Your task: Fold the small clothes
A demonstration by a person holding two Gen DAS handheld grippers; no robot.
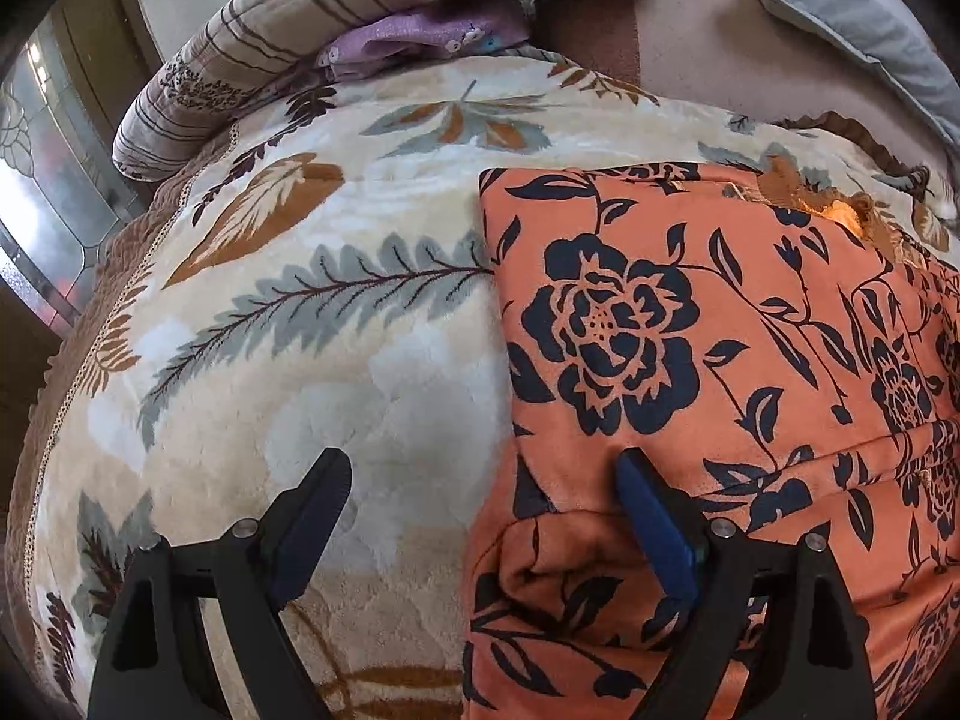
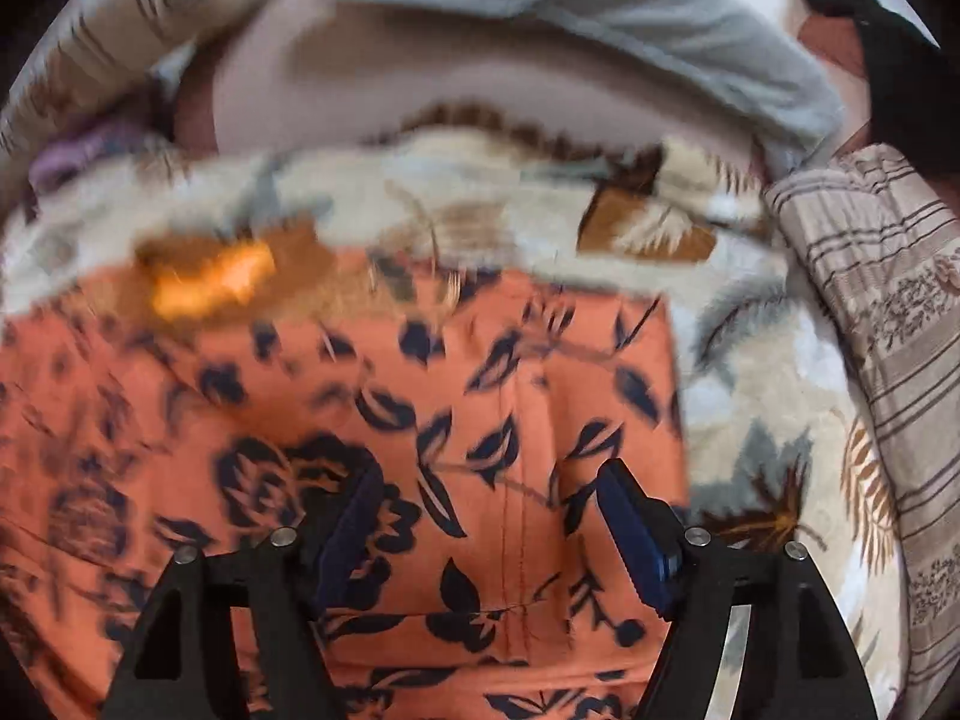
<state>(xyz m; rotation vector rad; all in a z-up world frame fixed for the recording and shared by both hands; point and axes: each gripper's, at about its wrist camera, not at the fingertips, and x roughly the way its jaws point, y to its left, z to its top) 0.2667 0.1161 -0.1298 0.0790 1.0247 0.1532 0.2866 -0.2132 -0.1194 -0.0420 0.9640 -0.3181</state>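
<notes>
An orange garment with a dark blue flower print [image 1: 690, 348] lies flat on a cream blanket with leaf patterns [image 1: 300, 300]. In the left wrist view it fills the right half, with a folded flap near its lower left edge. My left gripper [image 1: 483, 462] is open and empty, straddling the garment's left edge. In the blurred right wrist view the garment [image 2: 360, 420] fills the left and middle. My right gripper [image 2: 489, 477] is open and empty just above the cloth near its right edge.
A striped beige pillow [image 1: 240, 42] and a purple cloth [image 1: 420, 36] lie at the far left of the bed. A grey blanket [image 2: 600, 18] and a pinkish sheet [image 2: 420, 78] lie beyond. Another striped pillow [image 2: 888, 312] lies at the right.
</notes>
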